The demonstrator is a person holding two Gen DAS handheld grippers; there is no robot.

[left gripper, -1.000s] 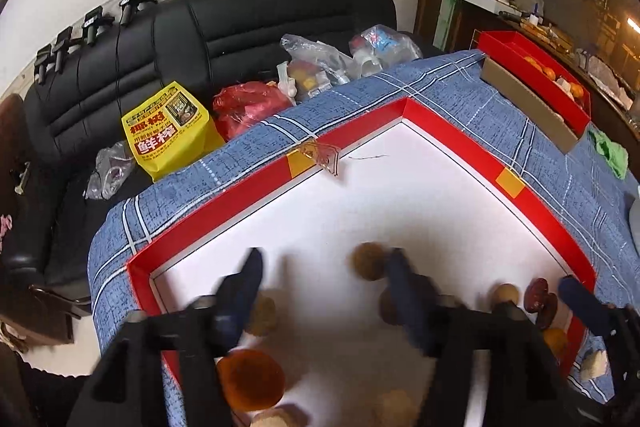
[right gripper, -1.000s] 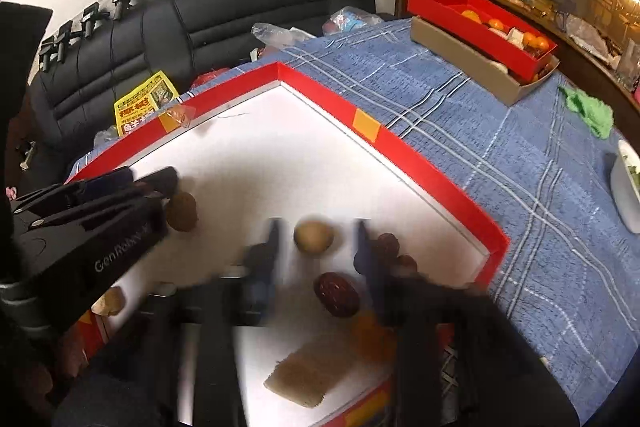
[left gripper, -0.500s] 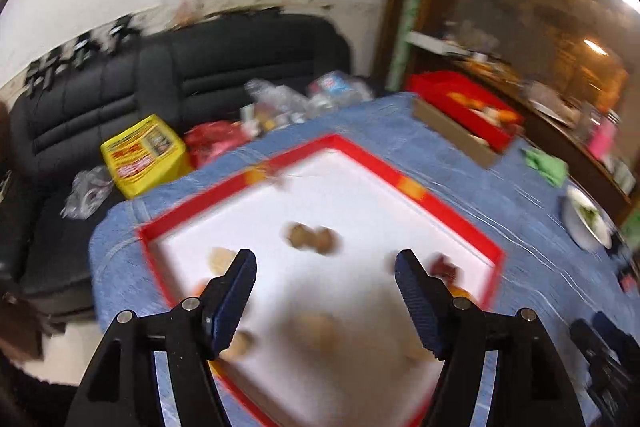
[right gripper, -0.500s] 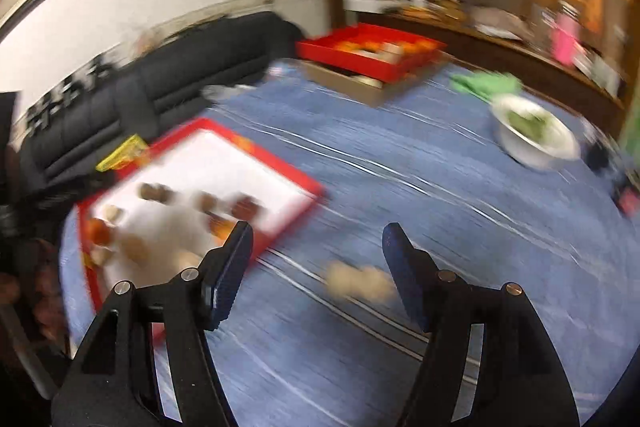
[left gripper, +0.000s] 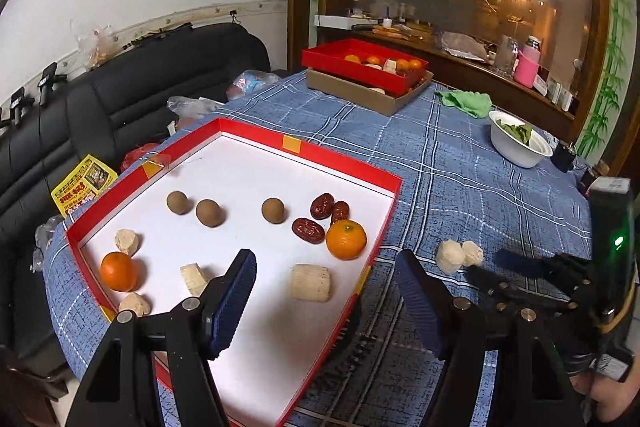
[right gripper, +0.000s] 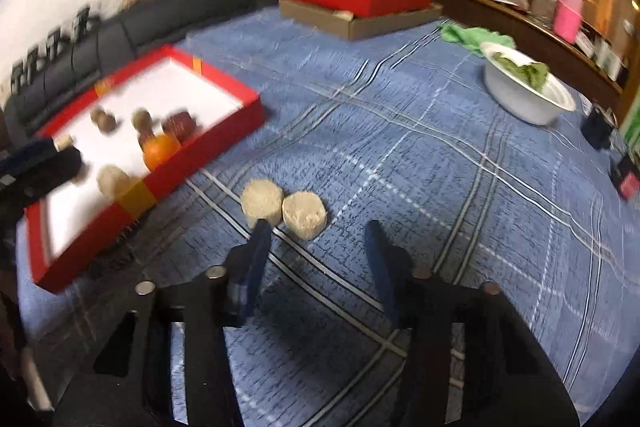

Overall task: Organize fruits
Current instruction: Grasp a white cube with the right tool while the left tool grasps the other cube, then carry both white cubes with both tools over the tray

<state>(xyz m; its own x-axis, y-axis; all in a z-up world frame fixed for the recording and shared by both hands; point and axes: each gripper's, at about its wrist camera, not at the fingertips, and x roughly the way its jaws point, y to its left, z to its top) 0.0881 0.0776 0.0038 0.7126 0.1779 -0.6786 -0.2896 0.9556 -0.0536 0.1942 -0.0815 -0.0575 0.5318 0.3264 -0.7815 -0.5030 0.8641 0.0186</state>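
Right gripper (right gripper: 316, 251) closing, fingers around nothing, just short of two pale chunks (right gripper: 284, 209), maybe sugarcane, on the blue surface (right gripper: 400, 147) beside red tray (left gripper: 340, 163). Left gripper (left gripper: 324, 291) open, empty. Risk: pinching both, or knocking one away.

Yellow bag (left gripper: 82, 189): red print, illegible; no other txt readable.

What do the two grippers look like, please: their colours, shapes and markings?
Both are black, angular frames with silver bolt heads and two dark blue, ribbed finger pads. The left gripper looks the same as the right gripper. In the left wrist view, the right gripper's black body carries a small green light.
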